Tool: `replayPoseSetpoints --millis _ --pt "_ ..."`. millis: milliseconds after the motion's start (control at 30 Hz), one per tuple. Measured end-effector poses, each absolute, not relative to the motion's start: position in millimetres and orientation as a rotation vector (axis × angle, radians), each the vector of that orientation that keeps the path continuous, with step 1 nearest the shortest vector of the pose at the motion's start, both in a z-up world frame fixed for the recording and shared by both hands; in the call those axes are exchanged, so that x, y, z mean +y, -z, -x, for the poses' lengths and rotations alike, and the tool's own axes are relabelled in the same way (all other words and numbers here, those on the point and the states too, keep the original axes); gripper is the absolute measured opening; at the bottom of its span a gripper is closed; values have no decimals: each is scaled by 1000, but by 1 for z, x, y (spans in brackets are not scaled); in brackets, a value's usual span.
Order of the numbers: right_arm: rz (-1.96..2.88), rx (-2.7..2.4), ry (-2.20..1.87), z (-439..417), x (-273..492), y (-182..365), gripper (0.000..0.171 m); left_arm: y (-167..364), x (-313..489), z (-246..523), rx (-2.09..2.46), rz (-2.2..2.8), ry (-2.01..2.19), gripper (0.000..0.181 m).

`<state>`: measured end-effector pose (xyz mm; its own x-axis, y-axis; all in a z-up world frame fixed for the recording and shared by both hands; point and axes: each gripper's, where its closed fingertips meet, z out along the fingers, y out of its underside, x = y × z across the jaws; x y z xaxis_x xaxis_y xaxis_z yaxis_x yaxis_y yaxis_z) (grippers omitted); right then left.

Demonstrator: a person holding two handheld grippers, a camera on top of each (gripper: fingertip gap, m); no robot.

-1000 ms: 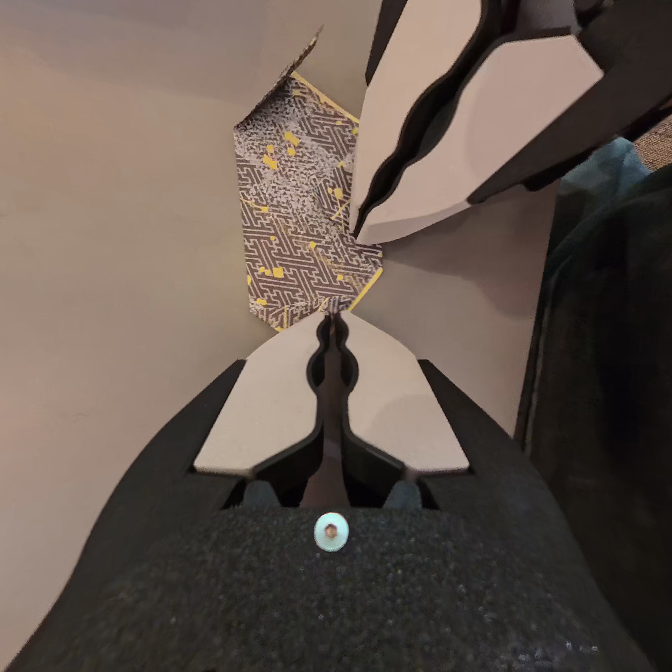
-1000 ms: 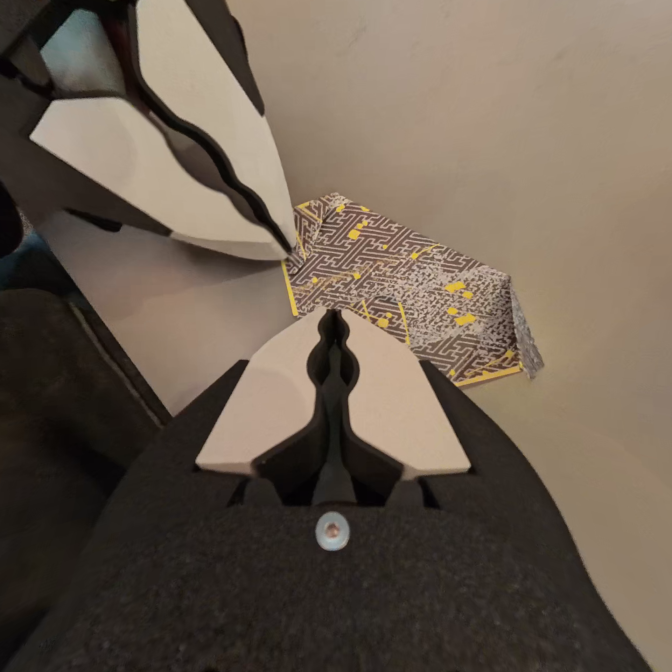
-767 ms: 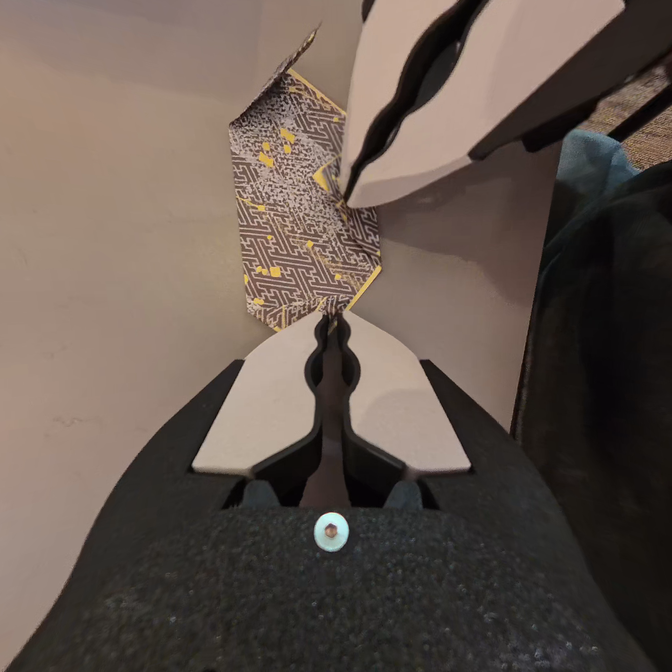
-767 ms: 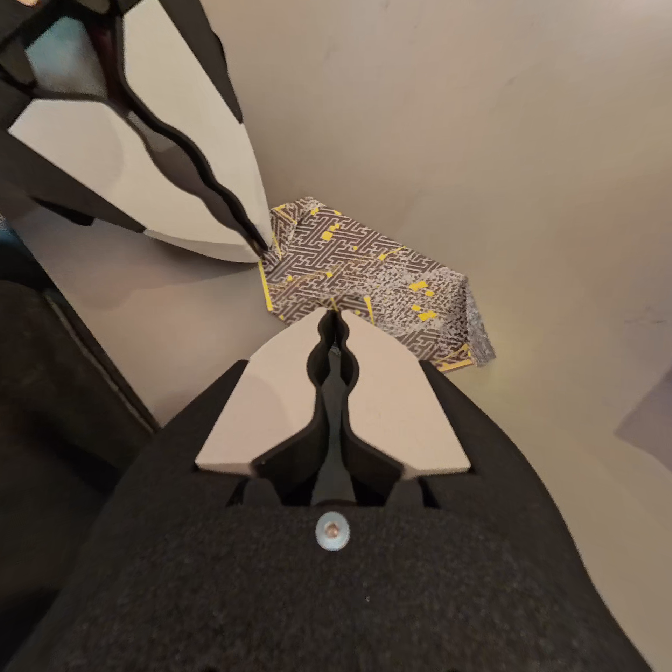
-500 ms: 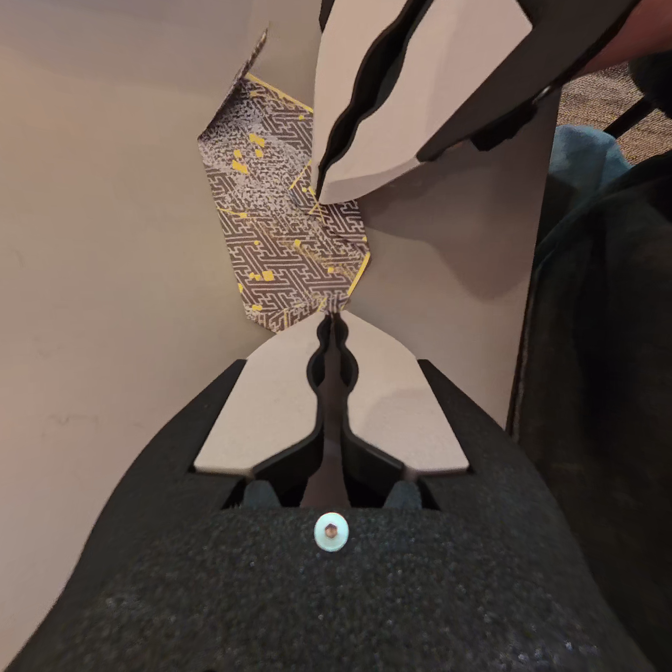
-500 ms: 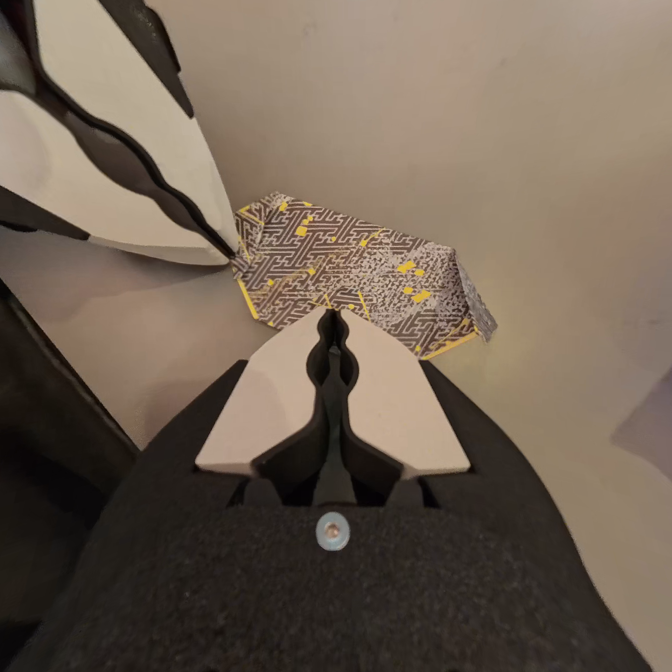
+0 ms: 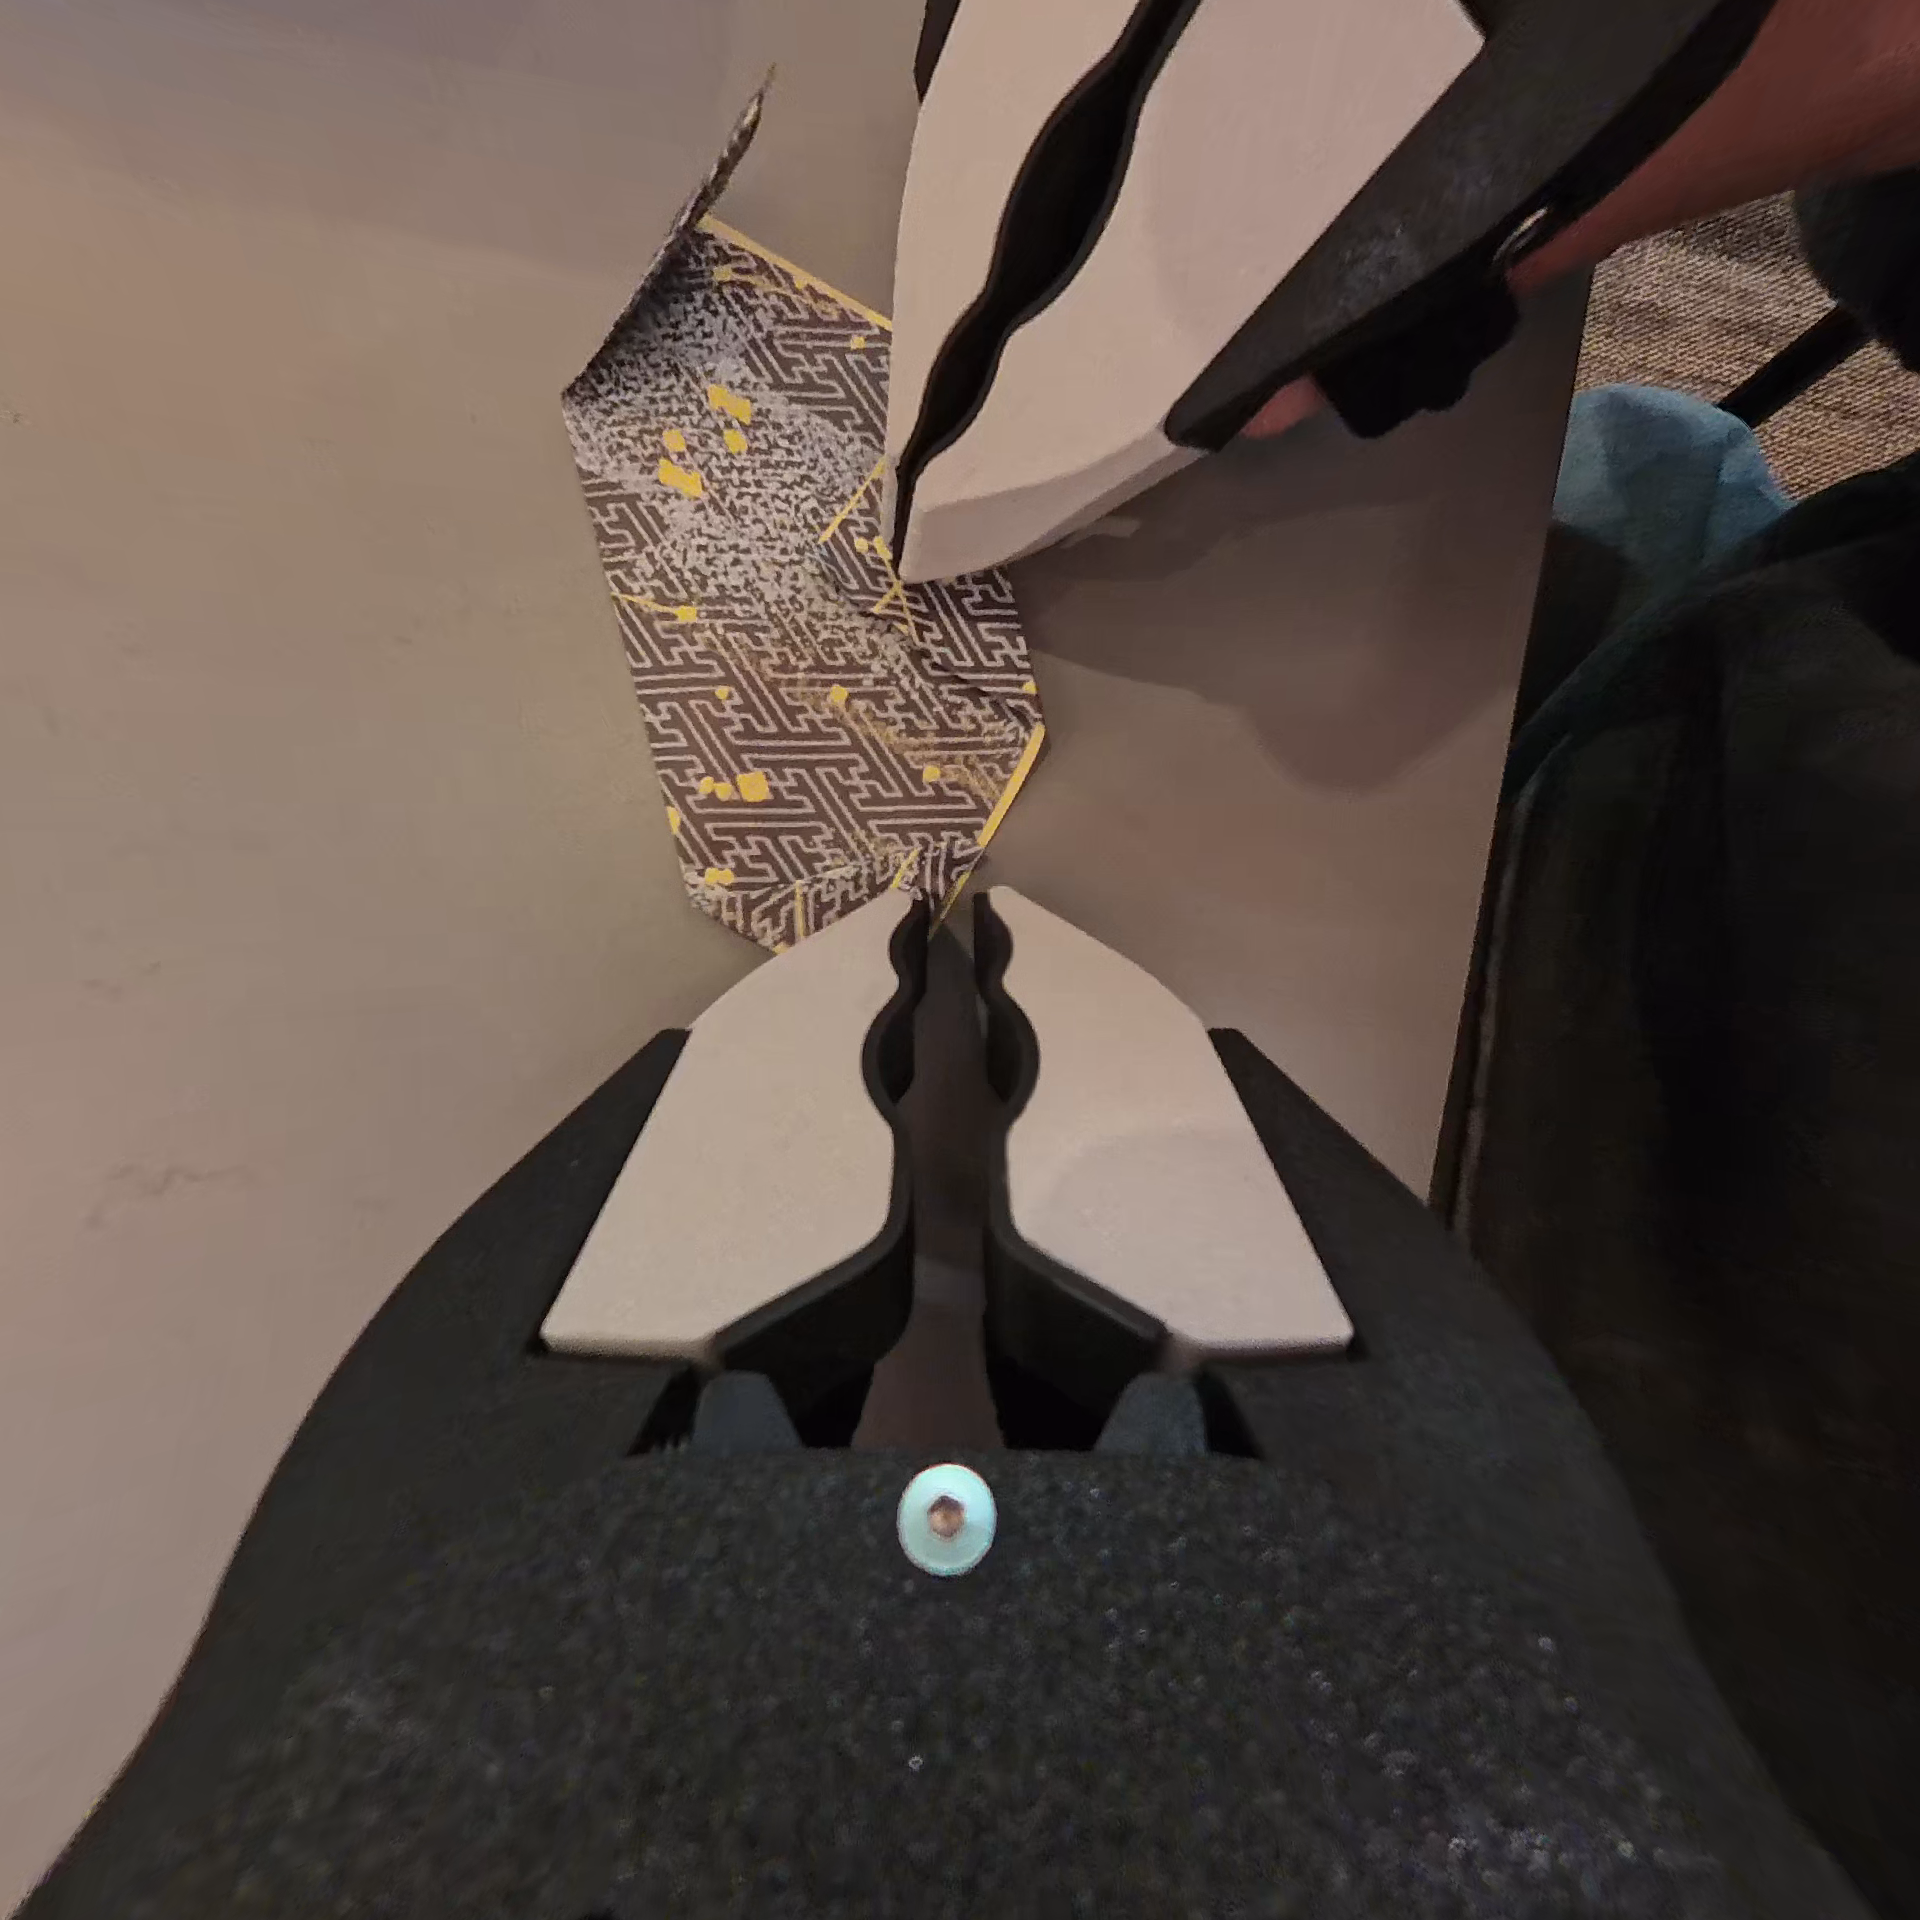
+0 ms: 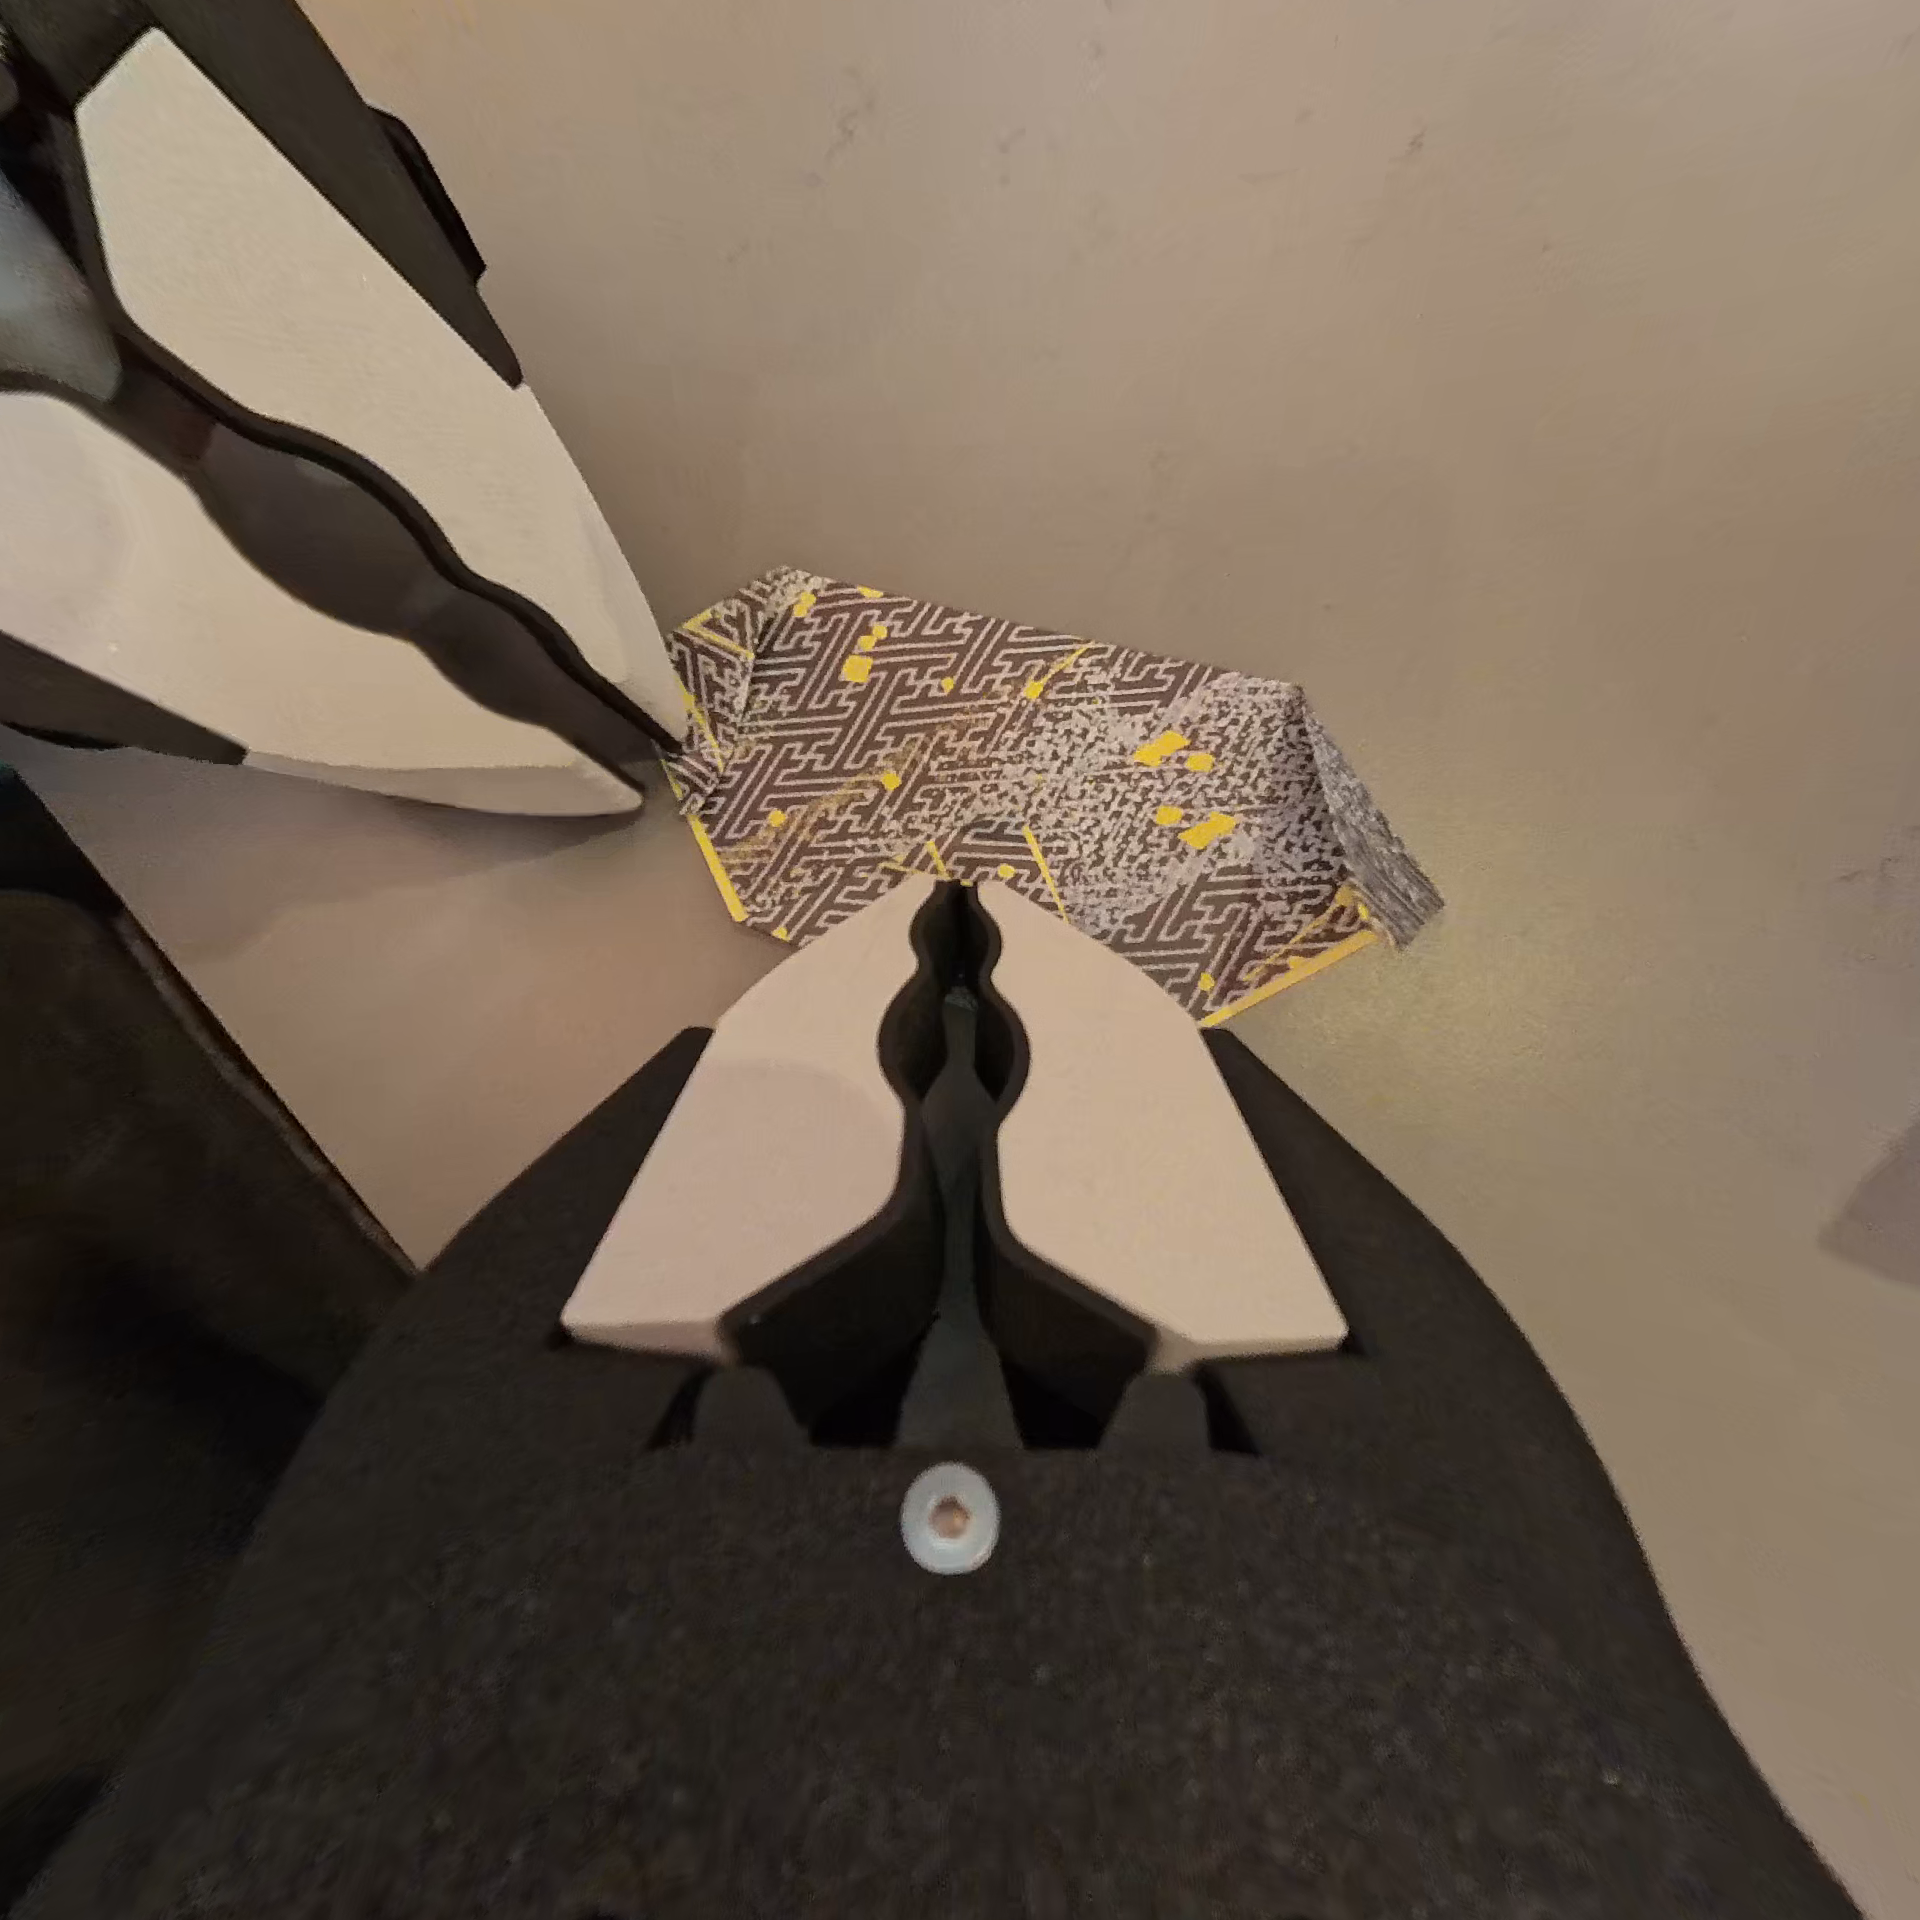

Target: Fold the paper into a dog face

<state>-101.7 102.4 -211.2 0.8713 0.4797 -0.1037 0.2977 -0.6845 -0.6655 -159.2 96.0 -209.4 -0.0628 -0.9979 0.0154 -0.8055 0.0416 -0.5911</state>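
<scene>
The folded paper, dark with a white maze pattern and yellow flecks, lies flat on the beige table as a long six-sided shape. Its far end flap stands up. My left gripper sits at the paper's near corner with its jaws parted by a narrow gap, the corner just at its tips. My right gripper is shut and presses its tips down on the paper's right edge near the middle. In the right wrist view the right gripper rests on the paper, and the left gripper touches the paper's left corner.
The table's edge runs down the right of the left wrist view. Past it are a dark seat or garment, a teal cloth and carpet. A person's hand holds the right gripper. The grippers' ends are close to 6 cm from one another.
My left gripper's jaws, pinched shut on the paper's corner before, have parted slightly. My right gripper's shut tips have slid onto the paper toward its middle.
</scene>
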Motion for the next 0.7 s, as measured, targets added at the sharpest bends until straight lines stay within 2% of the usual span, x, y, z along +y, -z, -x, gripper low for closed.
replayPoseSetpoints --millis 267,400,600,700 --pt "2359 -565 -325 101 103 211 0 207 91 160 1846 1900 725 21" --pt "2354 -568 -315 101 103 211 0 193 96 161 1658 1978 823 32" --pt "2345 -579 -300 101 102 211 0 176 122 177 1218 2134 956 32" --pt "2345 -579 -300 101 102 211 0 181 115 177 1191 2152 1036 36"
